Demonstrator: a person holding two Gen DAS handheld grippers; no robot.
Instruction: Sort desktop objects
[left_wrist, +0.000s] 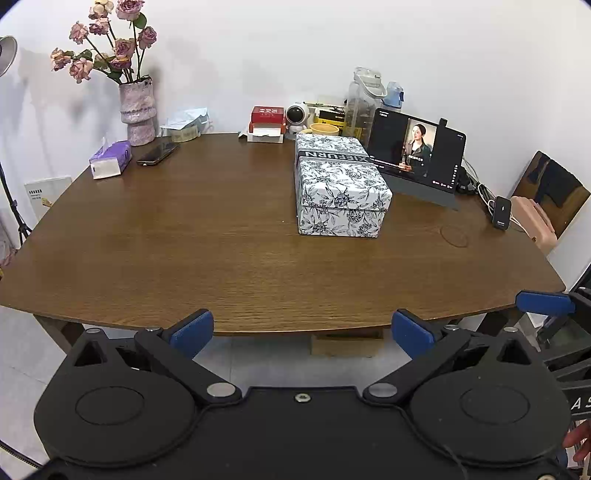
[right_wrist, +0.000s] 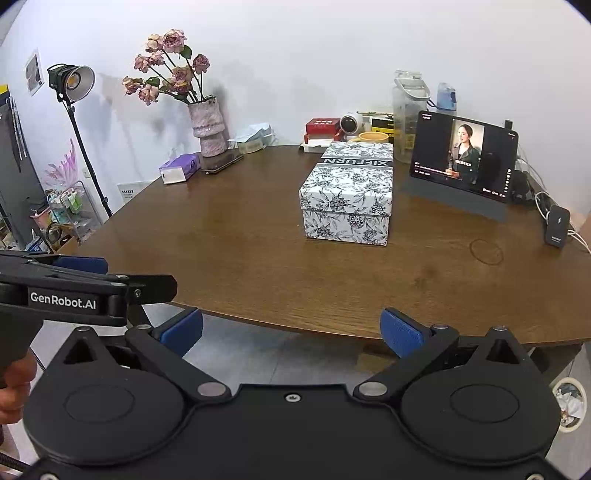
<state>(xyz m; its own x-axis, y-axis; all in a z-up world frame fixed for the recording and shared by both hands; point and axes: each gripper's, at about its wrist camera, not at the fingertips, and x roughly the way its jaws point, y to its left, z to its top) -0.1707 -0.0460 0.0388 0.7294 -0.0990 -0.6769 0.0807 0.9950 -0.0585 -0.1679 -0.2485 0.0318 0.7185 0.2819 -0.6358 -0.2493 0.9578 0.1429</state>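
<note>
1. The left tool (left_wrist: 303, 332) is spread wide with nothing between its blue pads, held off the near edge of the counter (left_wrist: 184, 251) and not over it.
2. The right tool (right_wrist: 291, 332) is equally wide apart and empty, also short of the counter's near edge; the left tool shows at its left side in the right wrist view, so the two are held side by side.
3. The nearest thing on the counter is the floral box (left_wrist: 341, 199), ahead and slightly right of both tools. Its long axis runs away from the tools toward the wall. A dark band with lettering crosses its lid, and whether it is one long box or two set end to end cannot be told.
4. I judge the right tool a little nearer to the box, since the box sits almost straight ahead of it.
5. Along the back, counted: one vase of flowers (left_wrist: 137, 110), one purple tissue pack (left_wrist: 110, 159), one phone (left_wrist: 158, 153) lying flat beside it, one red box (left_wrist: 266, 115), one small white robot figure (left_wrist: 298, 117), one yellow cup (left_wrist: 324, 129), two bottles, and one tablet (left_wrist: 417, 151) propped up with its screen lit.
6. One small black charger (left_wrist: 501, 213) stands near the right edge, well apart from the floral box.
7. Nothing is grasped yet; sorting appears not to have begun.
</note>
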